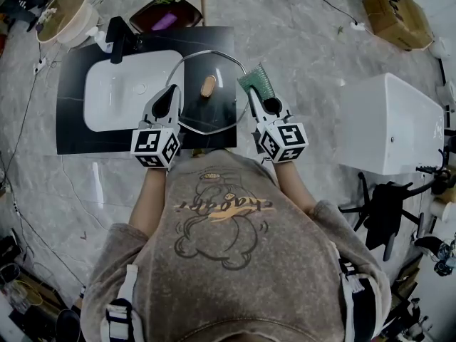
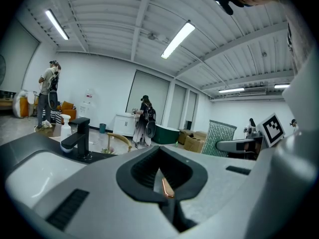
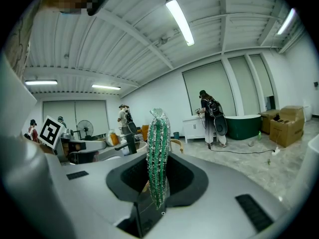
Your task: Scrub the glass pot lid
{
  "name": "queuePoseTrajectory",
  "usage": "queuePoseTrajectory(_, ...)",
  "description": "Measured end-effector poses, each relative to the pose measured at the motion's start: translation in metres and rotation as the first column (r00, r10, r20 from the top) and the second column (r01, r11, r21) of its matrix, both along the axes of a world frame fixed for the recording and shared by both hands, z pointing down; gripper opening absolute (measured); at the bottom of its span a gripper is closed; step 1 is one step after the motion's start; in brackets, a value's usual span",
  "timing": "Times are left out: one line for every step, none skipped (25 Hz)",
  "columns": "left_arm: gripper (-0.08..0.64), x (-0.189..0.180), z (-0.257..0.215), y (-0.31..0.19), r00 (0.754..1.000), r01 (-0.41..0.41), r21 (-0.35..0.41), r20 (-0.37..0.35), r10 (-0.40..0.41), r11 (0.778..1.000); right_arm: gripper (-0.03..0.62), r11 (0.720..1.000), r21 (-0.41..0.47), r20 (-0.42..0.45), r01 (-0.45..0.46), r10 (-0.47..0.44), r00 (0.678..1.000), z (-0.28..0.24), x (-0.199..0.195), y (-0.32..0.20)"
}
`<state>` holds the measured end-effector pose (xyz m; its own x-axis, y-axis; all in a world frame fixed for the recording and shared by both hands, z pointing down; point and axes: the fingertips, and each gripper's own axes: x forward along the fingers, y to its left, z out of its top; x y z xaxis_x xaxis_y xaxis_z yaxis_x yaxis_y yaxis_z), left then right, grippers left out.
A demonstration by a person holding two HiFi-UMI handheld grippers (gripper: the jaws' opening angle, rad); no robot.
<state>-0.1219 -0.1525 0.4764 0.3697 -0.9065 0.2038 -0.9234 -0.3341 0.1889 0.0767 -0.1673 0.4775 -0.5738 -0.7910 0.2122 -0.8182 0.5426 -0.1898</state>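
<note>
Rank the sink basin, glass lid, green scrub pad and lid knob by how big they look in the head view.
1. white sink basin, only slightly bigger than the lid
2. glass lid
3. green scrub pad
4. lid knob

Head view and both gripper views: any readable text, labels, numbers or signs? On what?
Shirt print: one line of lettering across a cartoon figure, upside down here and too blurred to read.
Left marker cube: black-and-white square patterns only, no letters or numbers.
Right marker cube: the same kind of pattern, no text.
Cardboard boxes: no legible print.
Nothing else readable in any view.
</note>
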Motion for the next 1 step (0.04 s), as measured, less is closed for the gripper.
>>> queuePoseTrajectory(0.009,-0.0002,-0.0002,-0.0003,1.000,0.002,-0.001,-0.001,-0.002,1.000,0.087,1.000,0.001,0.000,0.000,0.000,1.000,-0.0006,0.0002,-0.0006)
